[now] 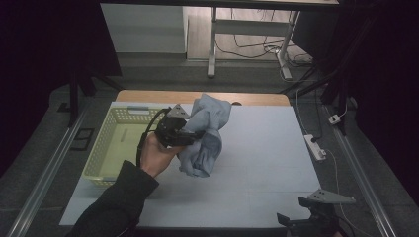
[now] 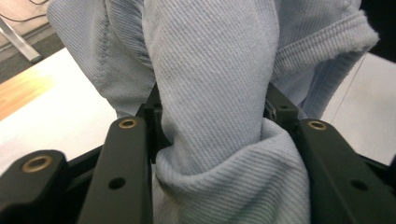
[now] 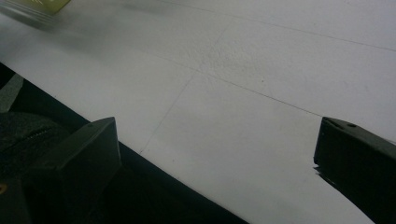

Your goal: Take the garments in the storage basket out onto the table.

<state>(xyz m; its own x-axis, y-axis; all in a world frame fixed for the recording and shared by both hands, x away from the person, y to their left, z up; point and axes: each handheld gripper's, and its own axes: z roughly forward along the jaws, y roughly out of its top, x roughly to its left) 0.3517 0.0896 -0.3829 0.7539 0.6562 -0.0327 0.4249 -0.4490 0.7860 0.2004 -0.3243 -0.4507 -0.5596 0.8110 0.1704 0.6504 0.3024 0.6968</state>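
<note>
**Cloth bunched in the left tongs above the white table**

Tongs on the right come nearest: the right gripper (image 1: 316, 217) sits at the table's near edge, its grey three-cornered plate on top. In the right gripper view (image 3: 215, 154) its two black jaws stand far apart with nothing between them but bare white table top (image 3: 261, 60).

Farther in, a person's dark sleeve (image 1: 116, 207) and bare hand (image 1: 155, 155) carry the left gripper (image 1: 190, 136) over the middle of the table. Its jaws are clamped on a pale blue ribbed knit cloth (image 1: 207, 133), which is gathered into a thick bundle and held up off the surface; part of it rises above the jaws and part hangs below. In the left gripper view (image 2: 212, 140) the cloth (image 2: 210, 84) fills the gap between the jaws and is pinched in at the waist where the pads press it.

Just beside the hand, toward the left of the table, stands a pale yellow plastic basket with slotted walls (image 1: 101, 148).

Beyond the far edge, a strip of wood-coloured table top (image 1: 148, 96) shows, then a grey floor with cables (image 1: 257, 49).
</note>
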